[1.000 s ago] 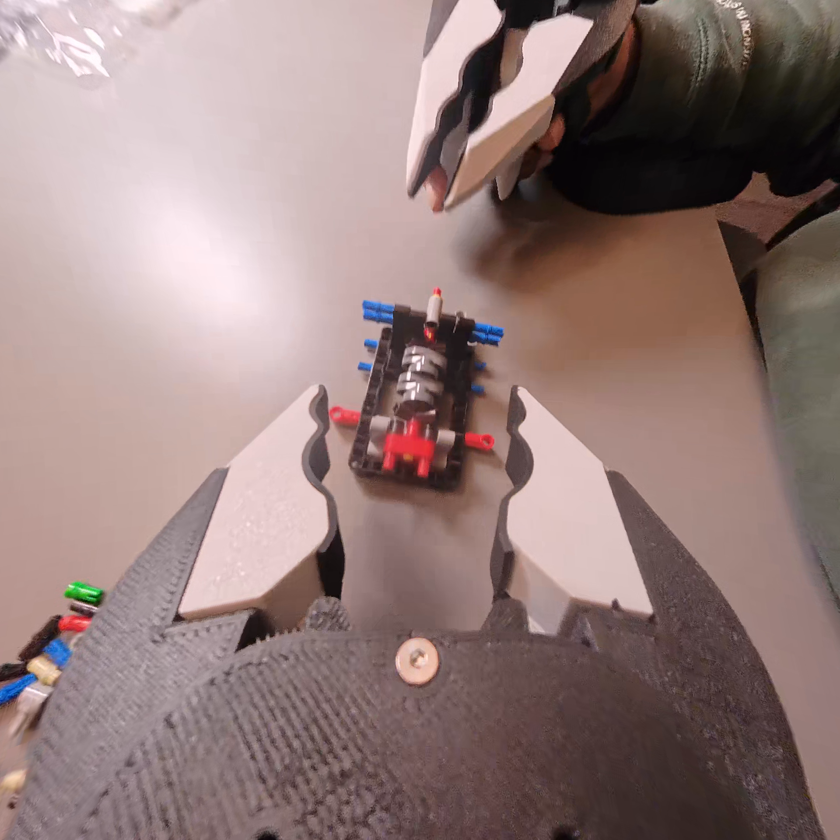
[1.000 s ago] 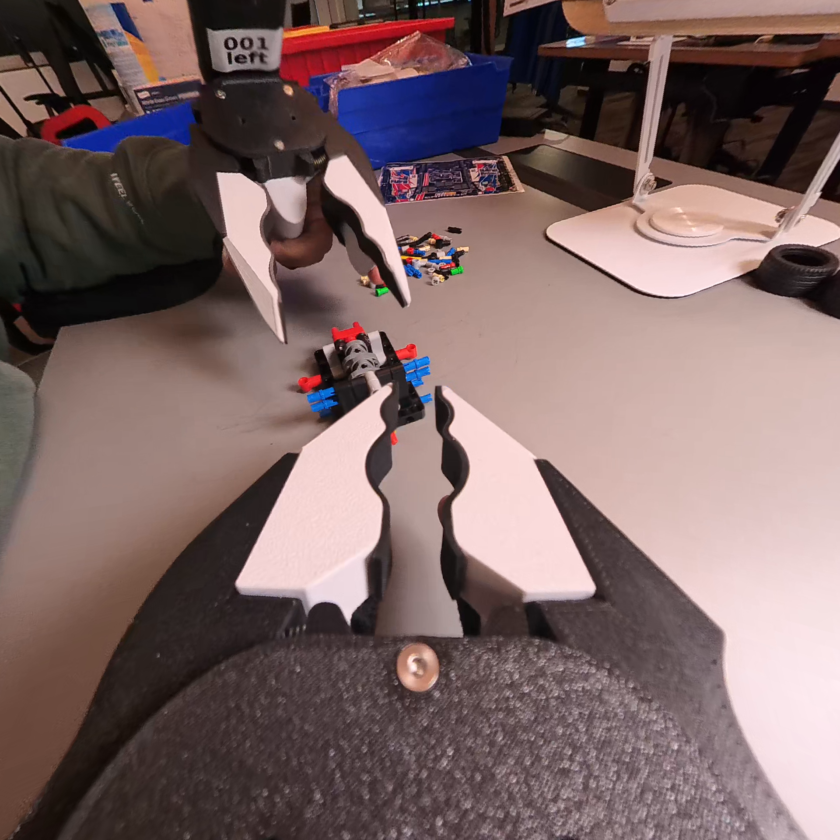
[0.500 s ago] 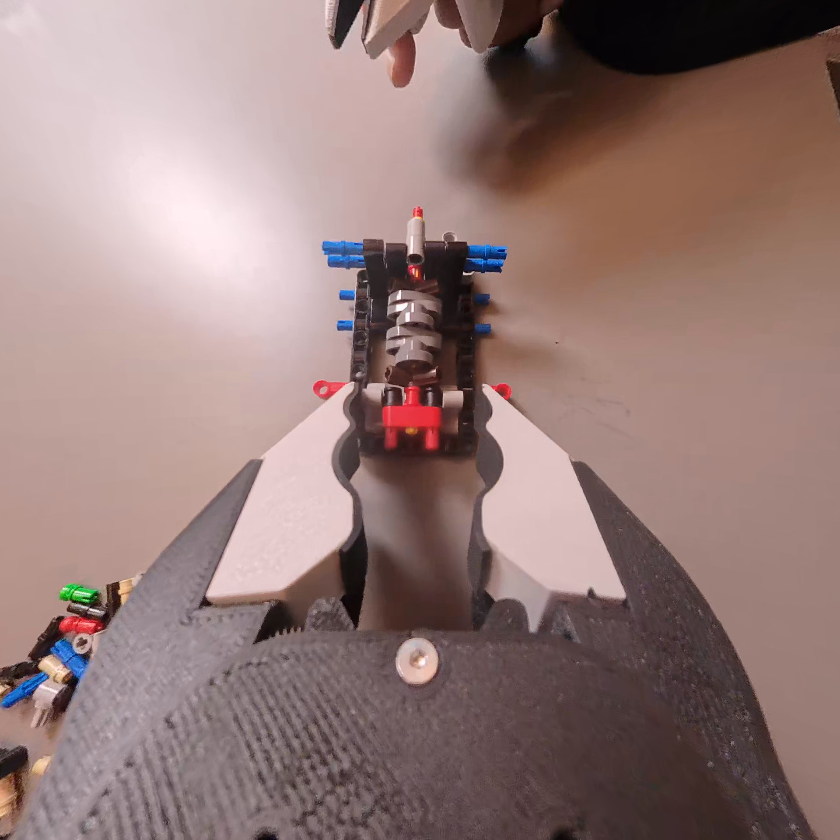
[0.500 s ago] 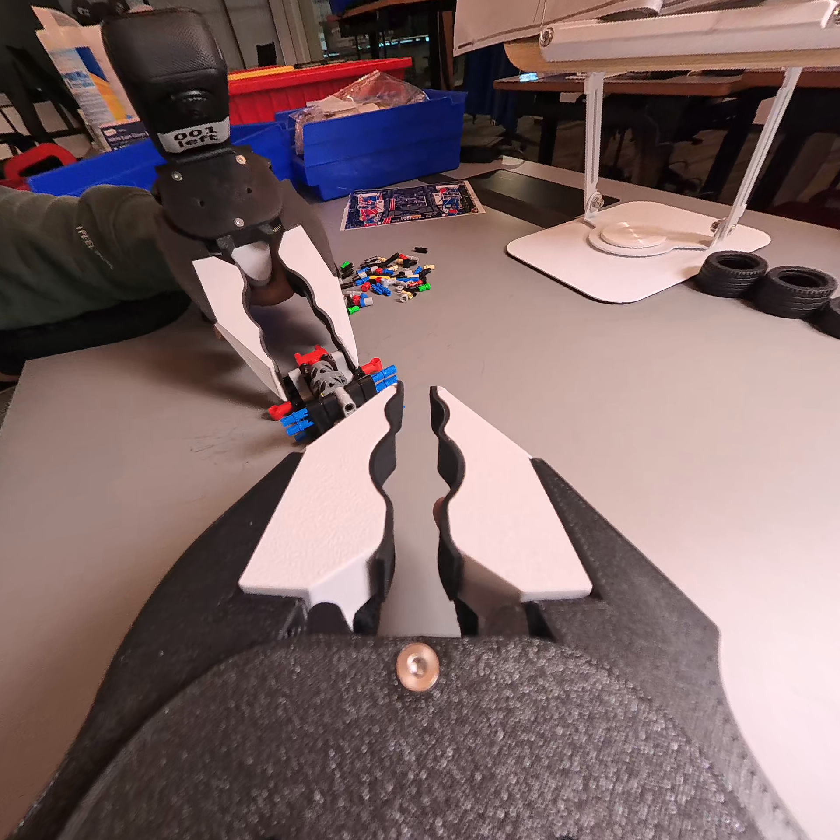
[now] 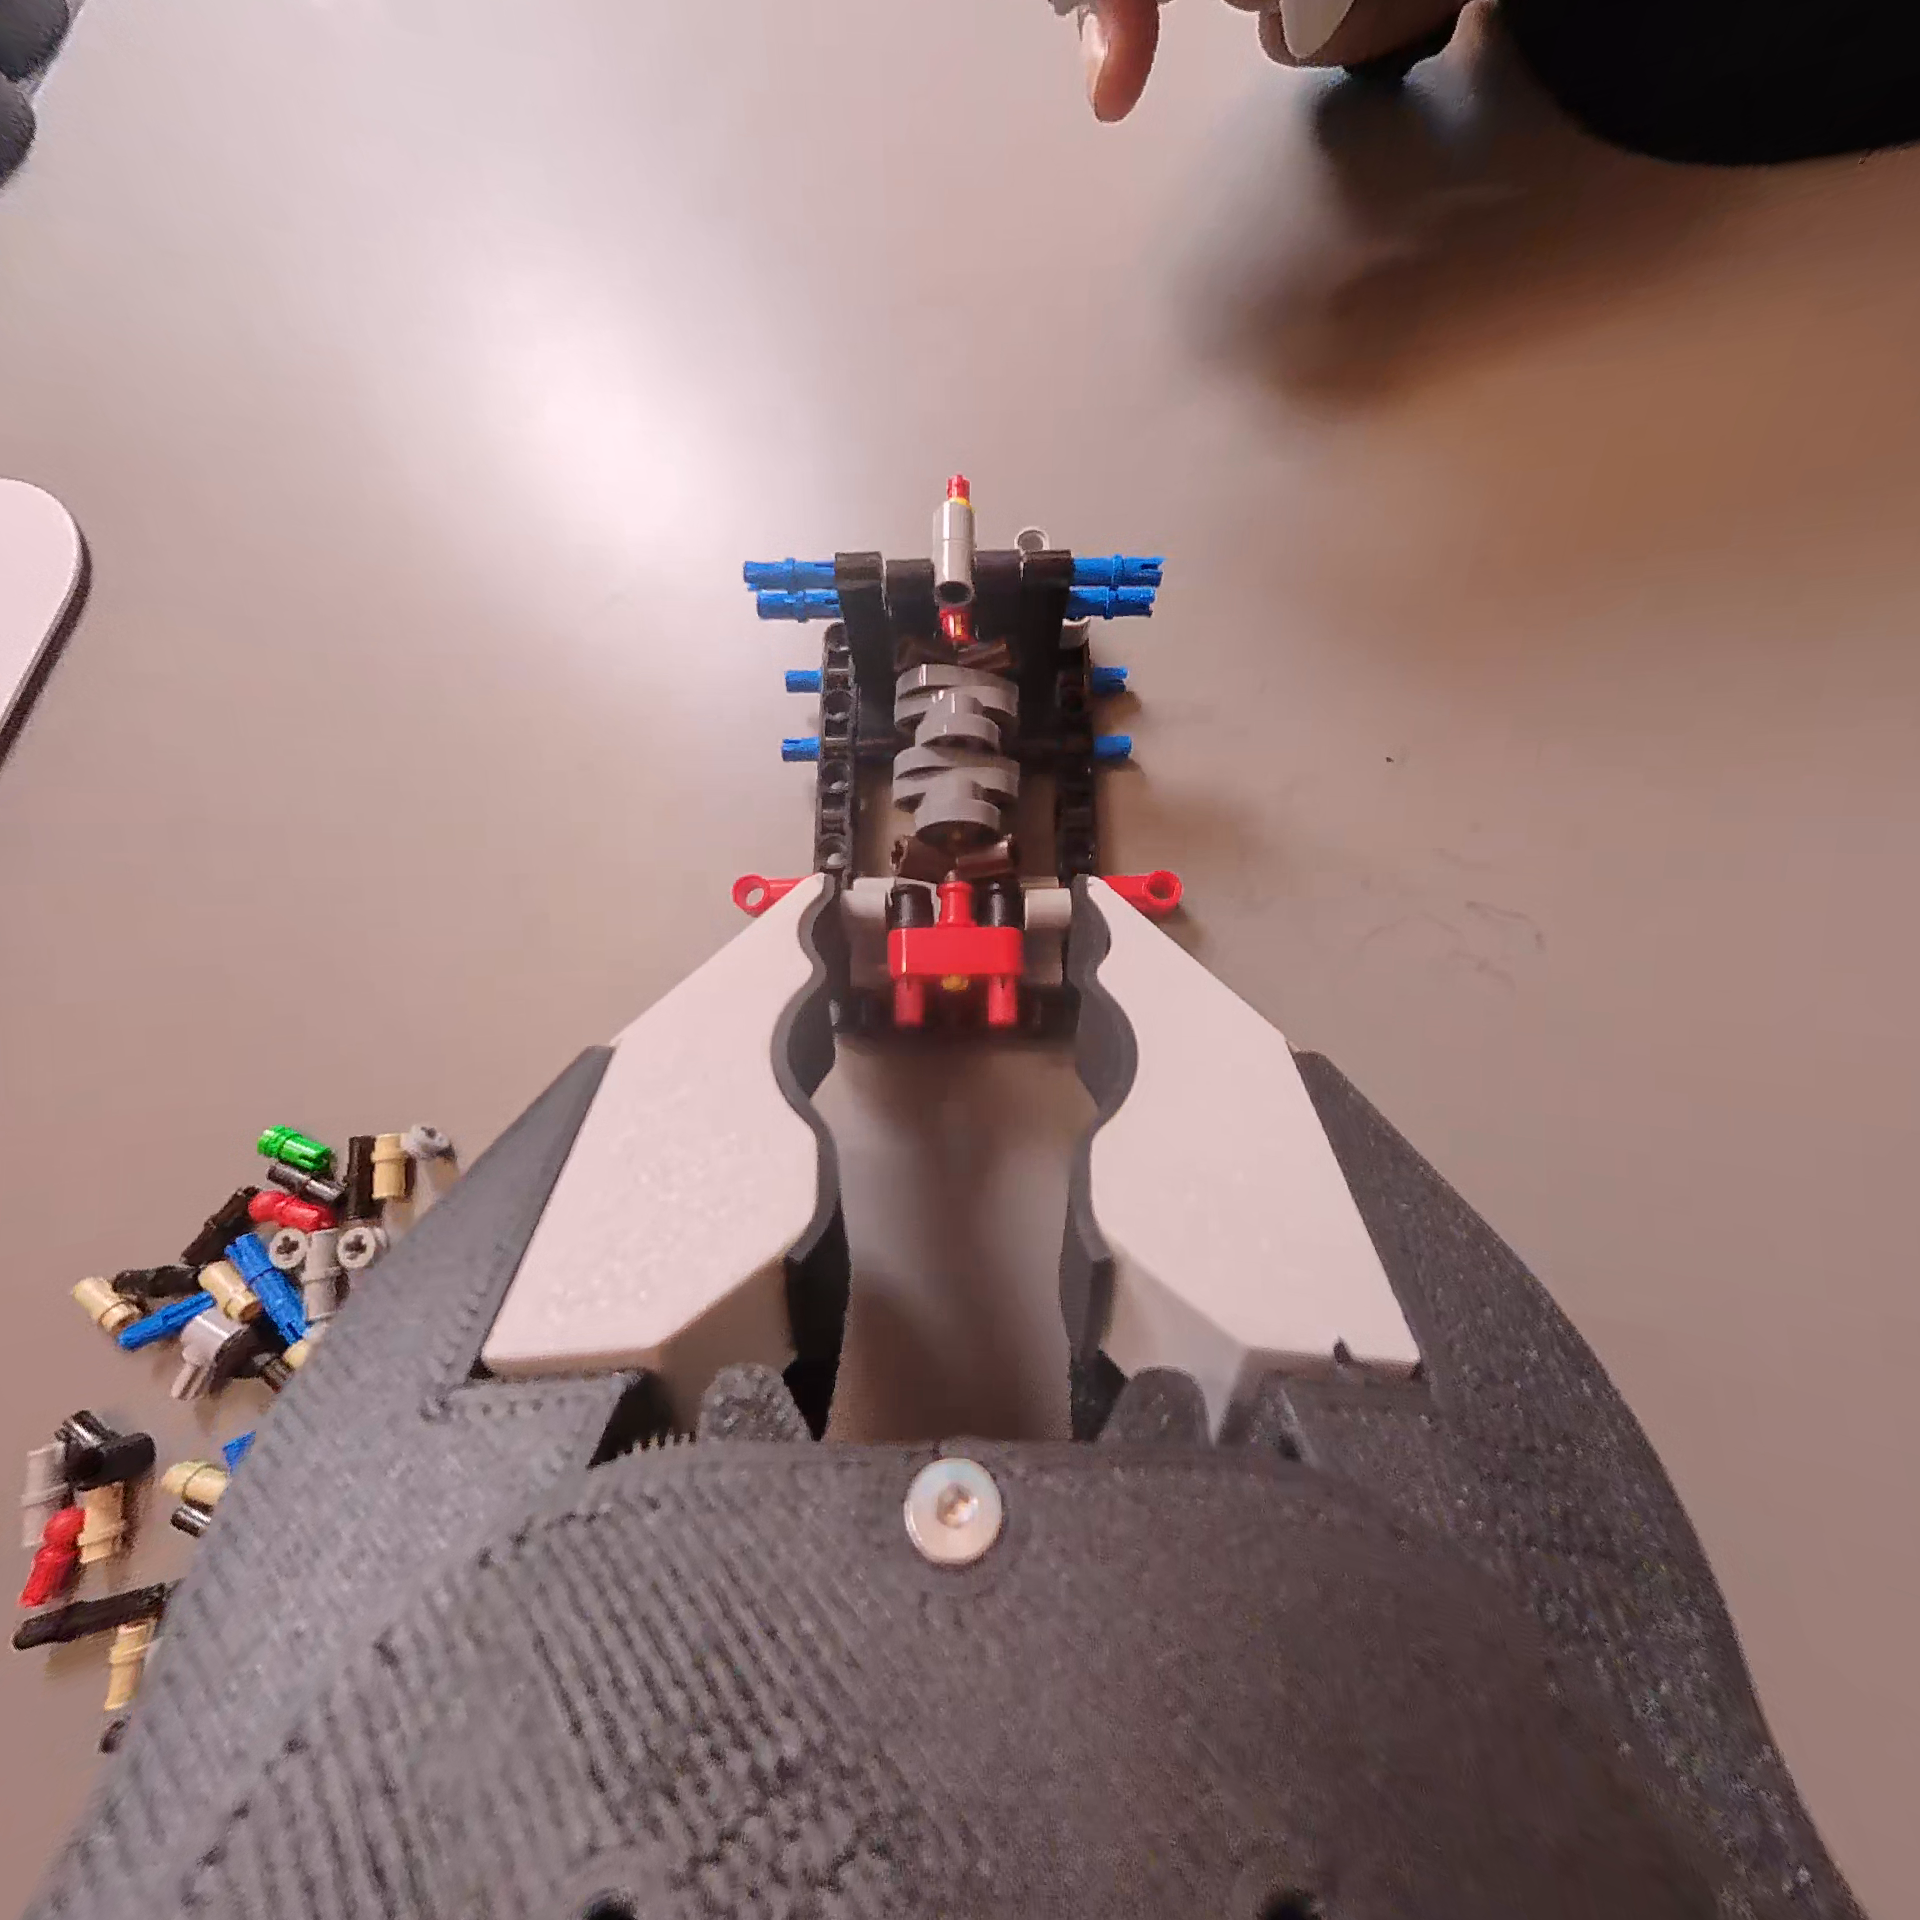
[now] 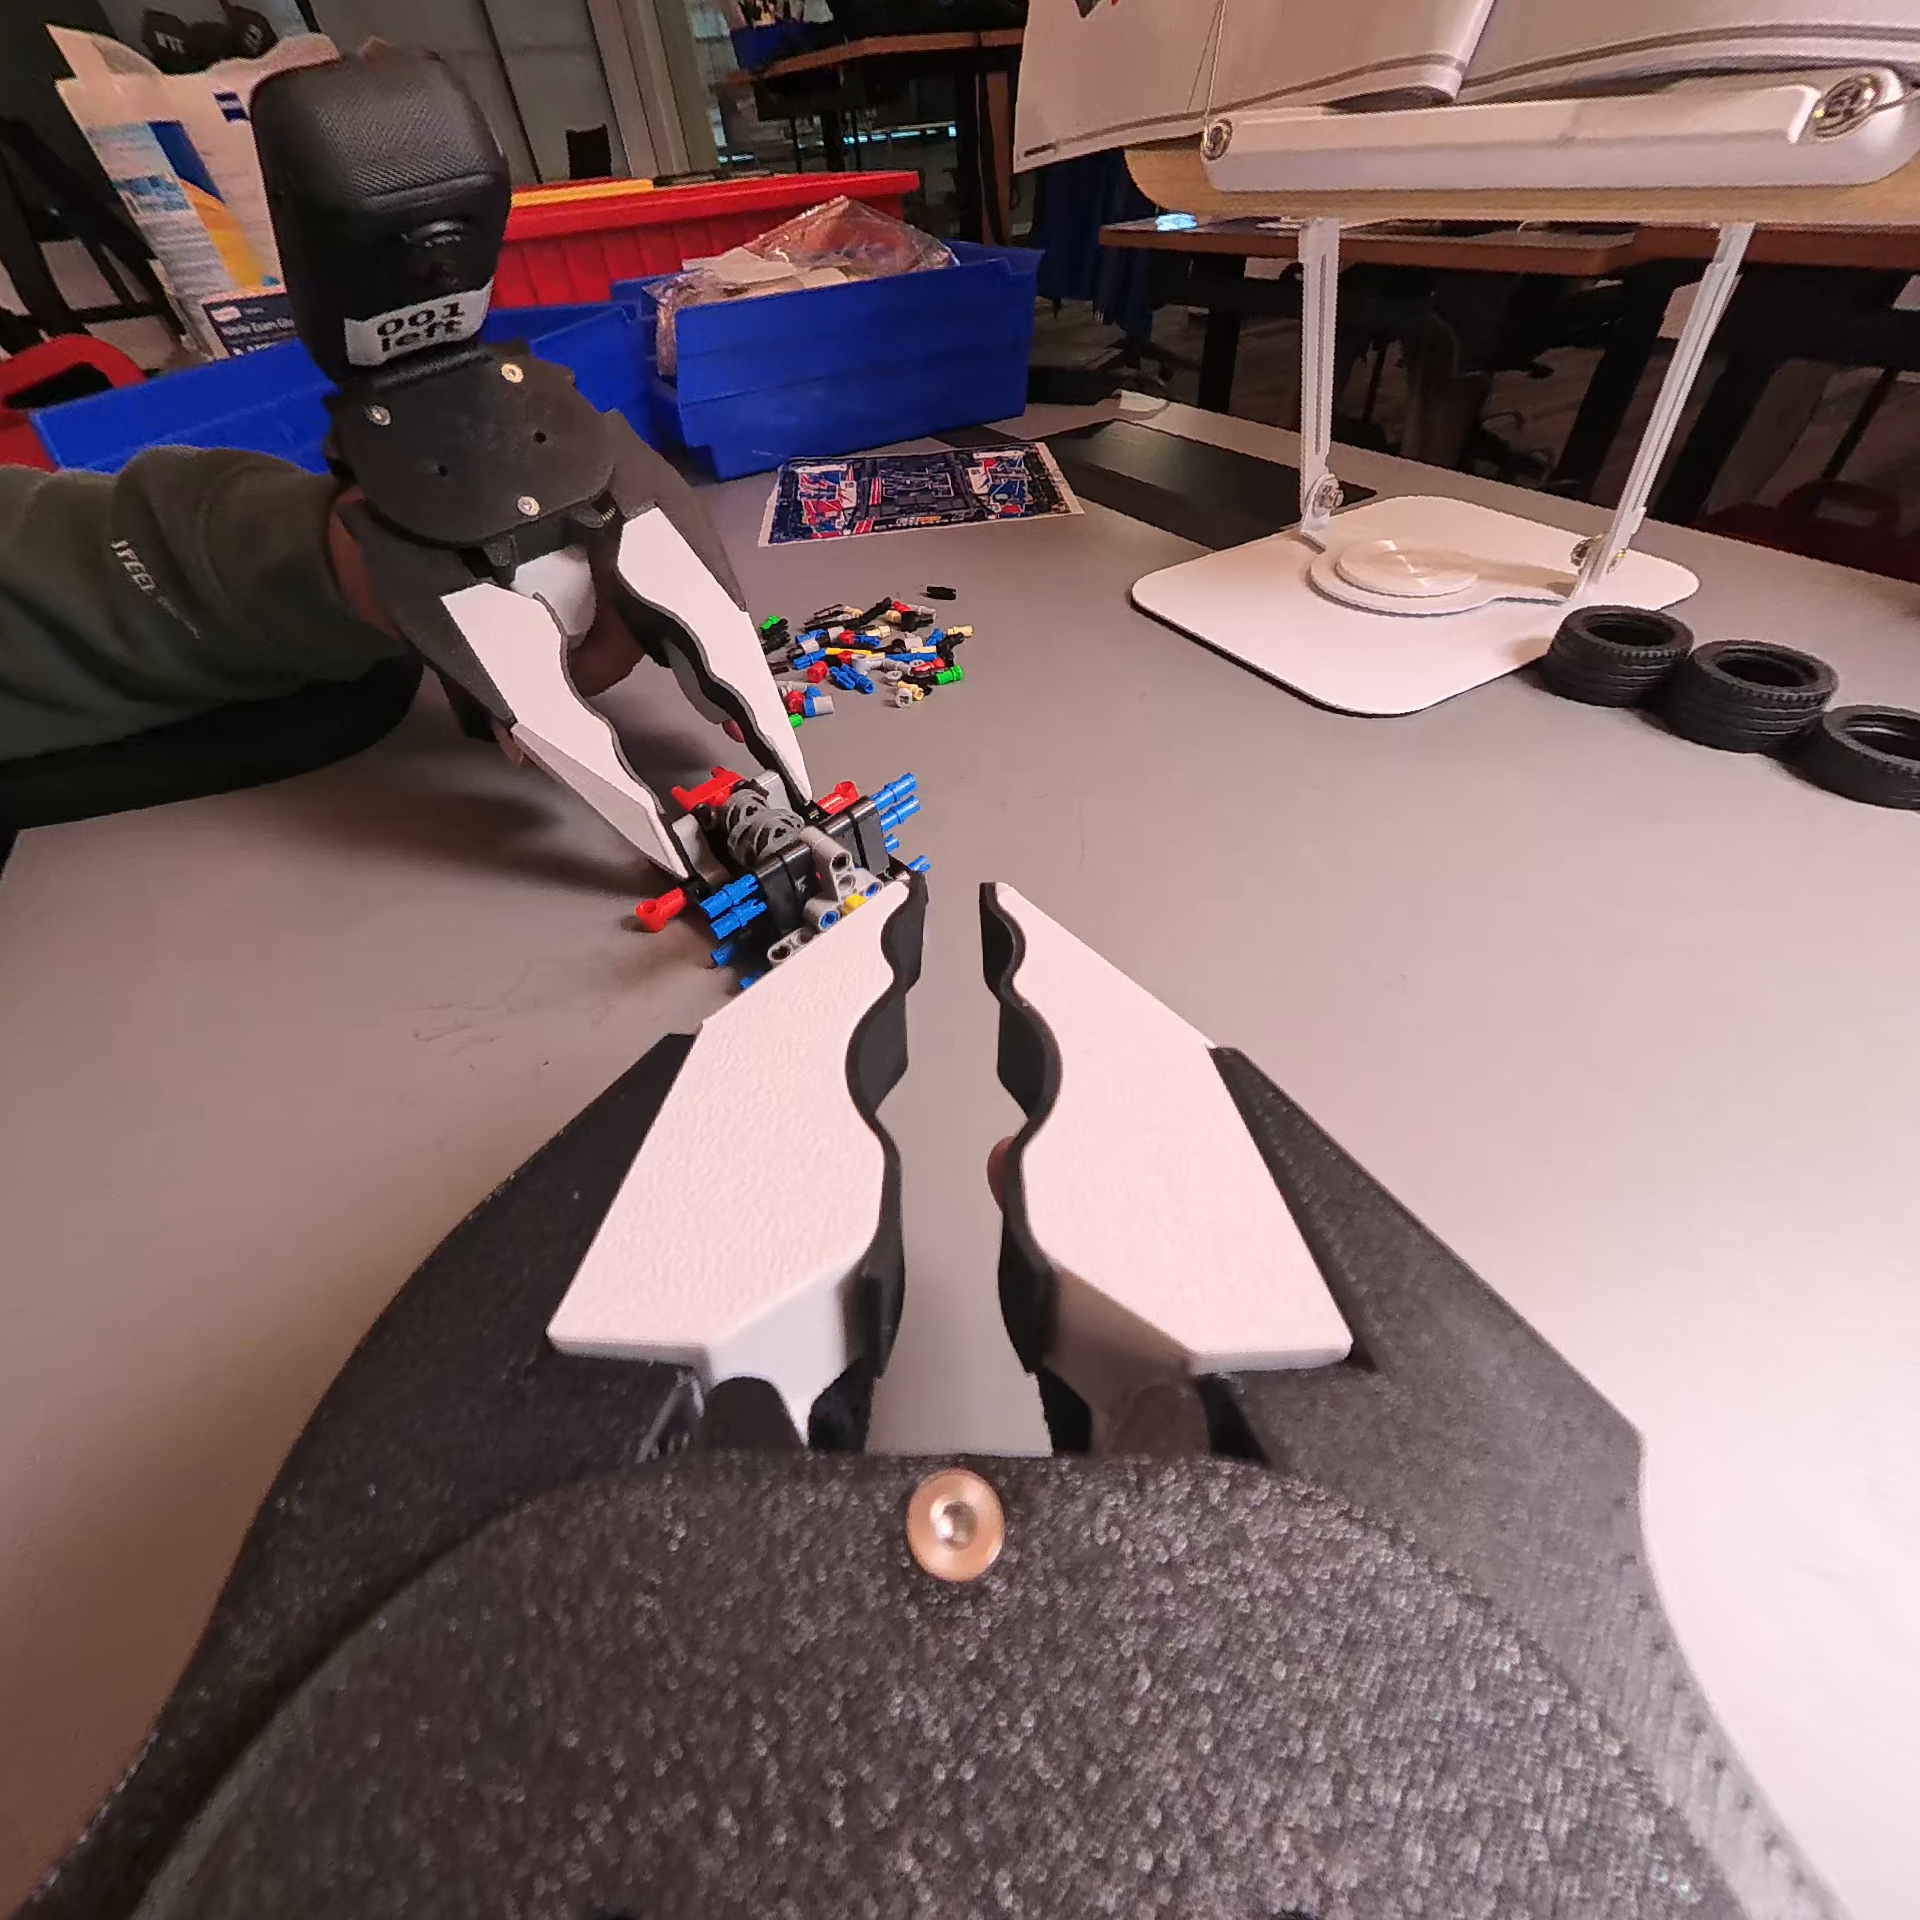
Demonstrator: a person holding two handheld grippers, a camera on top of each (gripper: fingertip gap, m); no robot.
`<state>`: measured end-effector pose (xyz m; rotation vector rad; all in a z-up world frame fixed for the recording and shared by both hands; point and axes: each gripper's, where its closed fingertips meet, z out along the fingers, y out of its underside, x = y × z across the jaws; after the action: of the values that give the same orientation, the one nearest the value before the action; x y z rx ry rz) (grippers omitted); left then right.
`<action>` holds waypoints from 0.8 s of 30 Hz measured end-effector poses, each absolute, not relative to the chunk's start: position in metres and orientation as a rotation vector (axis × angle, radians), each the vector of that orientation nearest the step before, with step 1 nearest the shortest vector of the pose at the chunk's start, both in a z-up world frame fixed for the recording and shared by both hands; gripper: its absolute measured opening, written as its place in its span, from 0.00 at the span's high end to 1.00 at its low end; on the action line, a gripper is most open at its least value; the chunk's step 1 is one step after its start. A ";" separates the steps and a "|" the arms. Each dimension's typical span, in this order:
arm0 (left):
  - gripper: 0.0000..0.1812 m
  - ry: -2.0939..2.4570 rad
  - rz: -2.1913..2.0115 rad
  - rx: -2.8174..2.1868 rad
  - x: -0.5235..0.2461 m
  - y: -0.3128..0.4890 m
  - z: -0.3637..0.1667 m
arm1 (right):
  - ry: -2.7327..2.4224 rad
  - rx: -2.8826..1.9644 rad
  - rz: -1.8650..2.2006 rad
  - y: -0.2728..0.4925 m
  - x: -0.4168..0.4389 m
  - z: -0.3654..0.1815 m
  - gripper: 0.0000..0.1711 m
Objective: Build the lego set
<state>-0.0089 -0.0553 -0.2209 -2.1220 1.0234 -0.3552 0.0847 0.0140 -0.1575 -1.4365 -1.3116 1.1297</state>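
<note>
The lego assembly (image 5: 951, 748) is a black frame with a grey crankshaft, blue pins and a red end piece, lying on the grey table. My left gripper (image 5: 951, 894) is shut on its near end, one finger against each side of the frame. In the right wrist view the assembly (image 6: 790, 862) lies just past my right gripper (image 6: 951, 894), with the left gripper (image 6: 738, 826) gripping it from the far side. My right gripper is empty, its jaws nearly together with a narrow gap, its left fingertip beside the blue pins.
A pile of loose small parts (image 5: 260, 1268) lies left of my left gripper, and shows beyond the assembly in the right wrist view (image 6: 873, 655). A white stand base (image 6: 1403, 603), several black tyres (image 6: 1745, 686), a printed sheet (image 6: 914, 494) and blue bins (image 6: 852, 353) are farther back. Spacing between my two grippers at the tips: around 15 cm.
My left gripper came down from above the table, moved onto the assembly's near end and closed on it. My right gripper drew back slightly and stayed nearly closed.
</note>
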 end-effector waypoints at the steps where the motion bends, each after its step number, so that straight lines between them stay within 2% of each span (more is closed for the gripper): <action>1: 0.76 1.017 -0.361 -2.114 -0.009 -0.055 -0.220 | -1.310 -1.436 1.131 0.014 0.085 -0.157 0.95; 9: 0.65 1.010 -0.477 -2.032 -0.002 -0.060 -0.208 | -1.309 -1.423 1.108 0.015 0.086 -0.157 0.95; 17: 0.77 1.041 -0.371 -2.038 -0.003 -0.055 -0.219 | -1.325 -1.411 1.099 0.014 0.085 -0.157 0.95; 24: 0.77 1.011 -0.302 -2.043 -0.011 -0.049 -0.219 | -1.326 -1.412 1.100 0.014 0.085 -0.157 0.95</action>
<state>-0.0113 -0.0490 -0.2188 -2.0431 1.0107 -0.3018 0.0847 0.0139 -0.1573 -1.4122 -1.3263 1.1004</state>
